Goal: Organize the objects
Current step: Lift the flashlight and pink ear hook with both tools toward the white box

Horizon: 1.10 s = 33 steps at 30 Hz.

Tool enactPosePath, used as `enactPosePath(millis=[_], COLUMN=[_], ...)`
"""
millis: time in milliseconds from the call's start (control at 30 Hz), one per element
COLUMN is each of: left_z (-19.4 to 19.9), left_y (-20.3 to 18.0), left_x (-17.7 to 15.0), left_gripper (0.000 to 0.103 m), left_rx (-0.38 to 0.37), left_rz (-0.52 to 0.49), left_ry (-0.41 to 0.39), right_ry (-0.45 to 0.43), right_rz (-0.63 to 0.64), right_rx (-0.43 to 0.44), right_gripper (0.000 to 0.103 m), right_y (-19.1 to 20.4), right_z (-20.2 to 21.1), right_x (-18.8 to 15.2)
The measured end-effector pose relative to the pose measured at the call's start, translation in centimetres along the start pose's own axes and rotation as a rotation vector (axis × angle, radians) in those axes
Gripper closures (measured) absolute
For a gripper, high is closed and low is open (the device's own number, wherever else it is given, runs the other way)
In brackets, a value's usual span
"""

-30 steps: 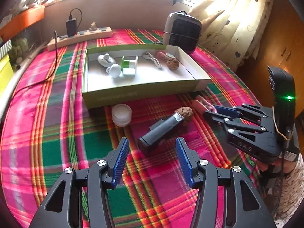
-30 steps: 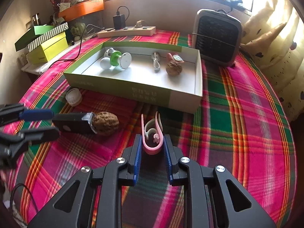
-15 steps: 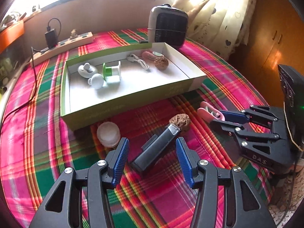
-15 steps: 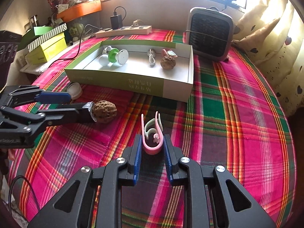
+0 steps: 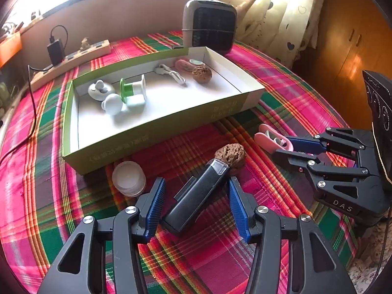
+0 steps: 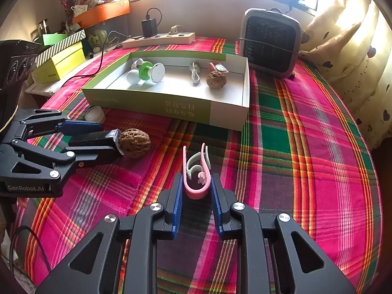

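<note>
While two walnuts [image 6: 134,142] show, each hand-held gripper [image 6: 196,191] flanks one item.

A tablecloth [image 6: 306,147] in bright pink, green and orange plaid. A box [image 5: 156,132] with lime-green outer walls and a white inside. A black lighter [image 5: 196,203] with a clear tip beside a brown walnut [image 5: 231,154]. A pink clip [image 6: 196,178] with a pale green inner part. Both black grippers have blue pads [image 6: 177,205]. Cream curtains [image 6: 355,56] with dark hearts.
</note>
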State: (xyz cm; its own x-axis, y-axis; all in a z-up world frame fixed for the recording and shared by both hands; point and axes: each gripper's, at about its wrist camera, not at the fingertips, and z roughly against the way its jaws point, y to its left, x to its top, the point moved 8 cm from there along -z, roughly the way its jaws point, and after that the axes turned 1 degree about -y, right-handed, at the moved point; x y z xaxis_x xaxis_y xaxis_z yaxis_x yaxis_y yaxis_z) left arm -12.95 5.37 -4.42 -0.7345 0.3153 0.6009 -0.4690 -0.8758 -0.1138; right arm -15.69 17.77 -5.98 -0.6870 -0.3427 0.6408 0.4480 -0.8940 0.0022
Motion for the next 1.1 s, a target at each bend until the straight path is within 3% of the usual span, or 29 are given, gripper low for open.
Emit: enactPosePath(millis=[600, 1100], left_z=[0.2, 0.2], left_y=[0.8, 1.1], left_x=[-0.3, -0.4], left_gripper=[0.075, 0.079], left_rx=[0.057, 0.094], left_rz=[0.024, 0.072], left_ry=[-0.010, -0.027], right_ry=[0.003, 0.001], right_rz=[0.005, 0.001], right_rx=[-0.007, -0.012], right_gripper=[0.076, 0.074], right_y=[-0.1, 0.0], right_z=[-0.6, -1.0], right_x=[0.7, 1.1])
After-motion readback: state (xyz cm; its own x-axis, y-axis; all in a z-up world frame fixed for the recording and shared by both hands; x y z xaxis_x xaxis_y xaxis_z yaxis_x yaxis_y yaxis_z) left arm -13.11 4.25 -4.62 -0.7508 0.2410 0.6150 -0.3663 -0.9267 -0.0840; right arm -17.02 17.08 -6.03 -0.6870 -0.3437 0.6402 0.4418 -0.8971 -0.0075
